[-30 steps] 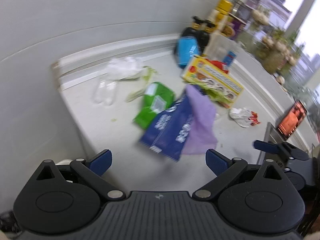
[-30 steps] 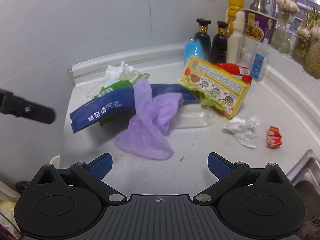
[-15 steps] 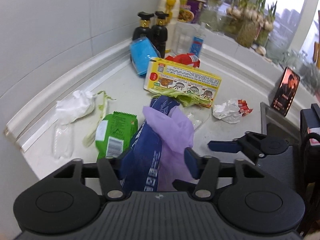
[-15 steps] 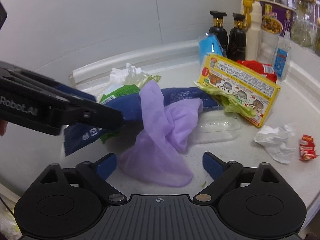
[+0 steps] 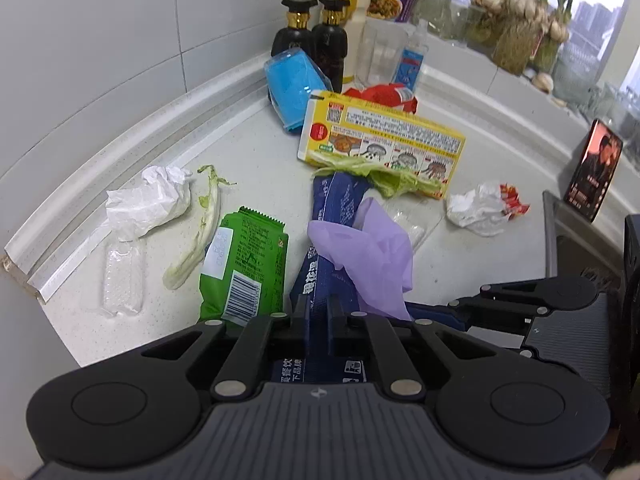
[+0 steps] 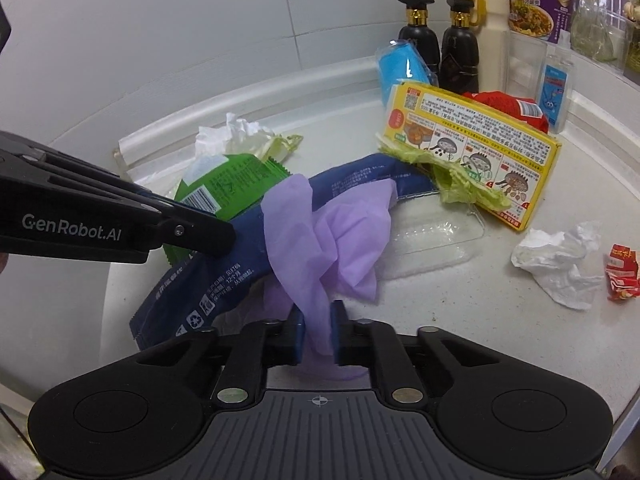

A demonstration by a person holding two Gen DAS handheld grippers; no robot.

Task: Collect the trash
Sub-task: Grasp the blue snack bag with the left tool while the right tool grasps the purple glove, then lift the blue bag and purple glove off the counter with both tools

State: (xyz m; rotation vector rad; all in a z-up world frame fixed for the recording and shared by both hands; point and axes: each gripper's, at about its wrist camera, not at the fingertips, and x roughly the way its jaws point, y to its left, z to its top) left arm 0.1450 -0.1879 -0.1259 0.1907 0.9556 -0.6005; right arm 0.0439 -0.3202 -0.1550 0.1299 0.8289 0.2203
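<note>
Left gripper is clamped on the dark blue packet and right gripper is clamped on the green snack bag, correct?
Not quite. The left gripper does clamp the dark blue packet, but the right gripper is closing on the purple glove, as the right wrist view shows. The green snack bag lies free.

Back corner of the bench [image 5: 256,160]: two black pump bottles [image 5: 310,36] stand side by side against the wall, a cream bottle [image 6: 490,28] just beside them, then a small clear bottle [image 6: 556,80]. Garlic bulbs [image 5: 516,8] line the windowsill.
</note>
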